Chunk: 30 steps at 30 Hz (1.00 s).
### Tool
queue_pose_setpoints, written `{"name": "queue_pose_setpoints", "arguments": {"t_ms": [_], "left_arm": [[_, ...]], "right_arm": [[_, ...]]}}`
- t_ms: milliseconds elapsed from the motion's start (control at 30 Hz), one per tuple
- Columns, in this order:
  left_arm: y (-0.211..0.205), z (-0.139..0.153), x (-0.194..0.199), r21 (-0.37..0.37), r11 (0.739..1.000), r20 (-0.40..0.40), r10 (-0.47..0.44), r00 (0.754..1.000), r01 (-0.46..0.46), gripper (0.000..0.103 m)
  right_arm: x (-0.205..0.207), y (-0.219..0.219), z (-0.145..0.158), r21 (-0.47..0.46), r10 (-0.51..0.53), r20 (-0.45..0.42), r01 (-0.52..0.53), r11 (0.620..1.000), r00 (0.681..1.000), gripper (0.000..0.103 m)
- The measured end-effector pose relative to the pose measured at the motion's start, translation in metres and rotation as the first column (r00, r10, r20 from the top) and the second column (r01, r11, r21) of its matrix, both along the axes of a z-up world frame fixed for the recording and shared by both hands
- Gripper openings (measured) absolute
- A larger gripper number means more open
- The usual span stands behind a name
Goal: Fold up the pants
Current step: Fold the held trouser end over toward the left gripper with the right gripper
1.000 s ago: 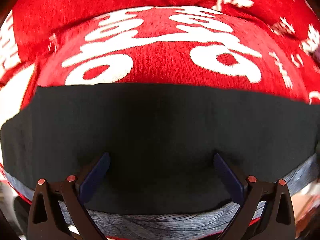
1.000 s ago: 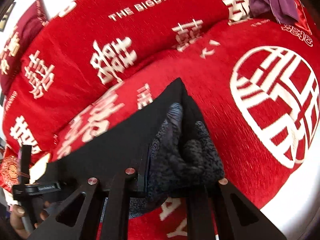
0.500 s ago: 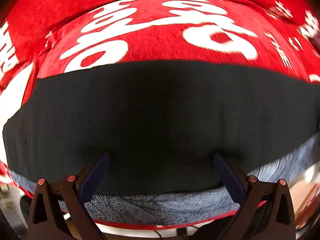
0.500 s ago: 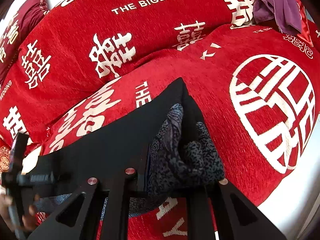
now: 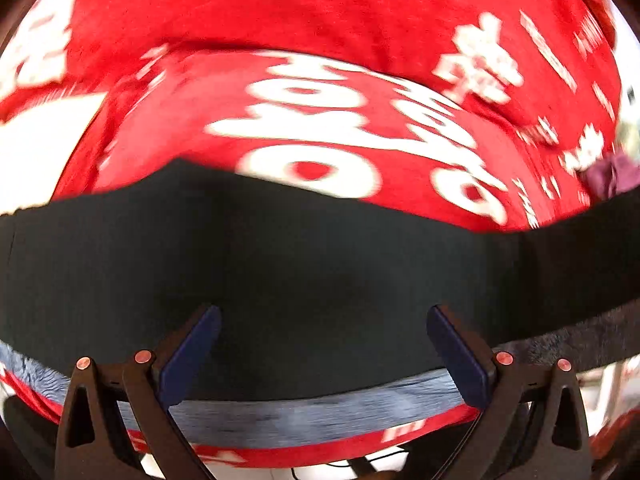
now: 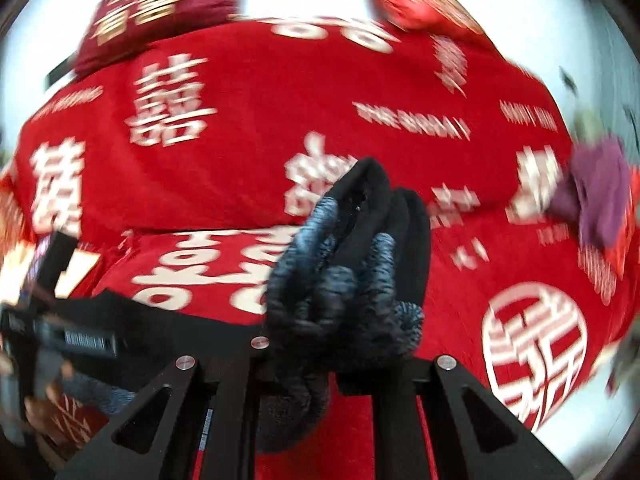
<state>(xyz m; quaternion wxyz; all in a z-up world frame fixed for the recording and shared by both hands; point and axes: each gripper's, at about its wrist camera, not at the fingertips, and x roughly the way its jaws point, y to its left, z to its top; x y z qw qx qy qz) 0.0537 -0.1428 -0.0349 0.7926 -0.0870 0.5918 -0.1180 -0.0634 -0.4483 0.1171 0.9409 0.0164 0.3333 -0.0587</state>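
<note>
— Two grippers, one pair of pants [image 5: 304, 272]: where does the garment lie?

— Black, with a grey fleecy lining showing along its near hem, it stretches as a wide band across the front of a red sofa cover [image 5: 320, 12] printed with white characters. The seat cushion's printed top shows just beyond the cloth's far edge.

— What is the left gripper [image 5: 320, 344] doing?

— Its blue-padded jaws stand spread wide above the dark cloth, nothing between them. Whether the tips touch the fabric cannot be told.

— And the right gripper [image 6: 316, 364]?

— Its jaws are pressed together on a bunched end of the pants, black outer cloth and mottled grey lining [image 6: 344, 280] crumpled up in front of the camera, held clear of the seat. From that bunch the cloth runs off toward the left edge of the right wrist view, where the other gripper's body and a person's fingers [image 6: 48, 392] appear, blurred.

— Anything else on the sofa?

— One purple cloth [image 6: 596, 196] lies at the right end of the seat, near the backrest, well apart from the pants. A dark red cushion [image 6: 152, 4] sits on top of the backrest.
</note>
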Motion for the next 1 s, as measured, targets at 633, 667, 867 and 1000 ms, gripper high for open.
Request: {"name": "queue_pose_setpoints", "arguments": {"t_ms": [633,667,867,1000], "left_arm": [[0.182,-0.047,-0.018,-0.123,0.959,-0.06,0.251,0.966,-0.257,0.103],[0.181,-0.047,-0.016,-0.132,0.959,-0.059,0.245,0.968,-0.251,0.103],[0.162,-0.029,-0.011,-0.16,0.967,-0.029,0.197,0.98,-0.199,0.103],[0.14,-0.004,-0.012,-0.159,0.977,0.022,0.147,0.989,-0.141,0.103]], "right_arm": [[0.02,0.328,-0.156,-0.559,0.423,-0.35,-0.549,0.622,0.836,0.018],[0.019,0.328,-0.158,-0.561,0.423,-0.357,-0.553,0.616,0.833,0.019],[0.003,0.319,-0.129,-0.577,0.43,-0.309,-0.527,0.624,0.848,0.086],[-0.012,0.286,-0.091,-0.407,0.445,-0.278,-0.525,0.748,0.851,0.086]]}}
